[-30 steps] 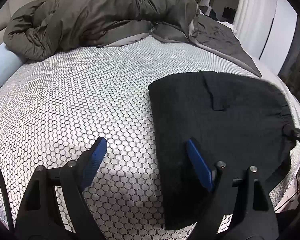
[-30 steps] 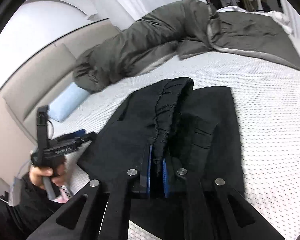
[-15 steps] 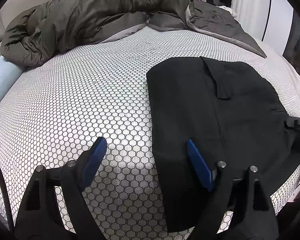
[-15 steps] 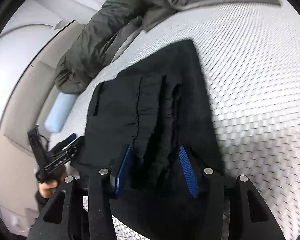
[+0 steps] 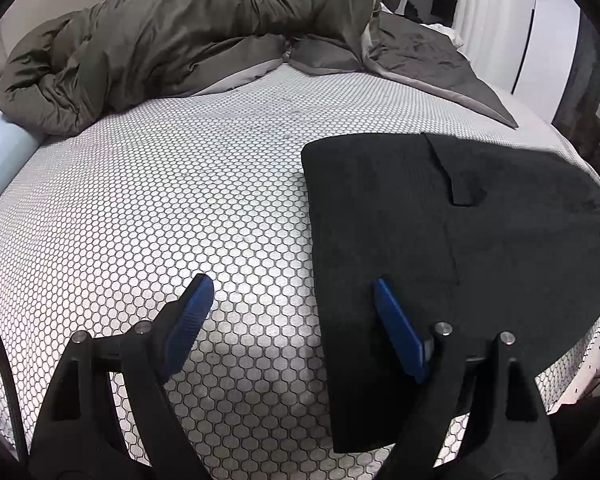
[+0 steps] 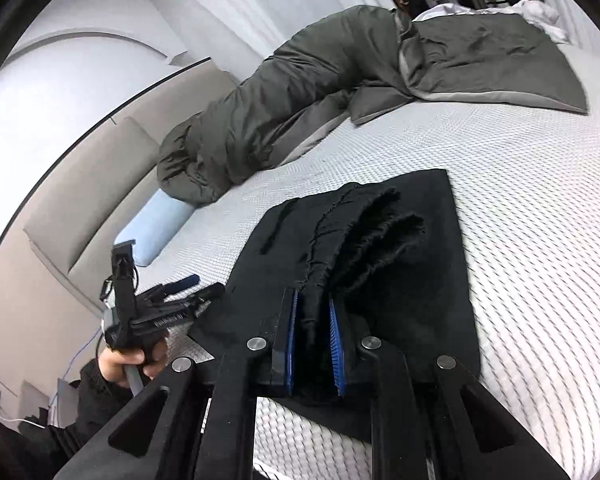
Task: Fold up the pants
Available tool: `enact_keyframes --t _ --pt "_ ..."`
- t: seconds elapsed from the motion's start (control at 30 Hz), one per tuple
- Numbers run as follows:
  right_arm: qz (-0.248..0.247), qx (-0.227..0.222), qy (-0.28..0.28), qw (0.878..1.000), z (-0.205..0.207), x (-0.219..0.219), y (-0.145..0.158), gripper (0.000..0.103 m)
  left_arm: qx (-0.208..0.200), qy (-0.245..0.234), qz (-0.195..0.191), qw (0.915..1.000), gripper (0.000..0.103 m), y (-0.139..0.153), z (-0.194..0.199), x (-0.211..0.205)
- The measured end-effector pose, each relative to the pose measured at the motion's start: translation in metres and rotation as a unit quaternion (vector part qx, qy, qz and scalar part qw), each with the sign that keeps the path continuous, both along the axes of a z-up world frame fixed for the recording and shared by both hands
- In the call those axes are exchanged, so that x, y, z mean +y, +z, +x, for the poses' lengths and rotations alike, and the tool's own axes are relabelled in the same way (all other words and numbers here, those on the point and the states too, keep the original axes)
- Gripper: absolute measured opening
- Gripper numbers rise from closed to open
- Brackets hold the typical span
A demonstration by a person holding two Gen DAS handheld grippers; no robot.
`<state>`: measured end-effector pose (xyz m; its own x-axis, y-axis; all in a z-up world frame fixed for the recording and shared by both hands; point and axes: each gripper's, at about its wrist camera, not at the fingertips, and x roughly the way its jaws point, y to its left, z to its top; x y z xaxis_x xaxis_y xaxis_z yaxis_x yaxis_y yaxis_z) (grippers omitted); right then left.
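The black pants [image 5: 440, 240] lie folded on the mattress [image 5: 160, 200], on the near side of the rumpled grey duvet [image 5: 180, 40]. The right gripper [image 6: 314, 316] is closing its blue pads on the bunched waistband [image 6: 340, 240], which sits between them. The left gripper [image 5: 290, 300] hangs spread wide and empty over the pants' edge, away from the duvet.

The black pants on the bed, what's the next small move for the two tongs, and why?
Probably finish the right tongs' pinch, then lift that edge. Its jaws are closing around the gathered waistband of the black pants, which lie folded flat on the mattress. The left tongs hang open and empty over the pants' near edge, so they could steady that side.
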<state>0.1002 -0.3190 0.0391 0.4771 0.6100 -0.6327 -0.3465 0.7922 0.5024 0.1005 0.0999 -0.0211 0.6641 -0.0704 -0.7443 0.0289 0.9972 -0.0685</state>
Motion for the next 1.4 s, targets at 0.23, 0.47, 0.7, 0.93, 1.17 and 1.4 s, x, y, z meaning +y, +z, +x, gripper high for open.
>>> enact_keyframes --t 0.23,0.47,0.7,0.93,1.17,1.4 --pt "-0.072 0.108 -0.009 0.991 0.022 -0.002 -0.070 0.016 0.013 -0.004 0.028 0.9995 0.081 -0.009 0.003 -0.010" --pt "-0.106 -0.064 -0.050 0.991 -0.003 0.010 -0.003 0.035 -0.059 -0.076 0.015 0.9952 0.081 0.016 -0.016 -0.040" --pt "-0.139 -0.052 0.055 0.987 0.011 0.105 -0.043 0.035 -0.054 -0.225 0.079 0.9697 0.081 -0.015 -0.030 -0.102" --pt "-0.264 -0.056 0.087 0.959 -0.003 0.110 -0.071 0.035 -0.038 -0.221 0.072 0.9718 0.096 -0.026 -0.038 -0.089" --pt "-0.218 -0.053 0.094 0.970 -0.013 0.071 -0.049 0.039 -0.036 -0.203 0.066 0.9764 0.096 -0.014 -0.040 -0.074" --pt "-0.192 -0.114 0.048 0.974 0.005 0.107 -0.028 0.050 -0.055 -0.232 0.026 0.9708 0.091 0.006 -0.013 -0.096"
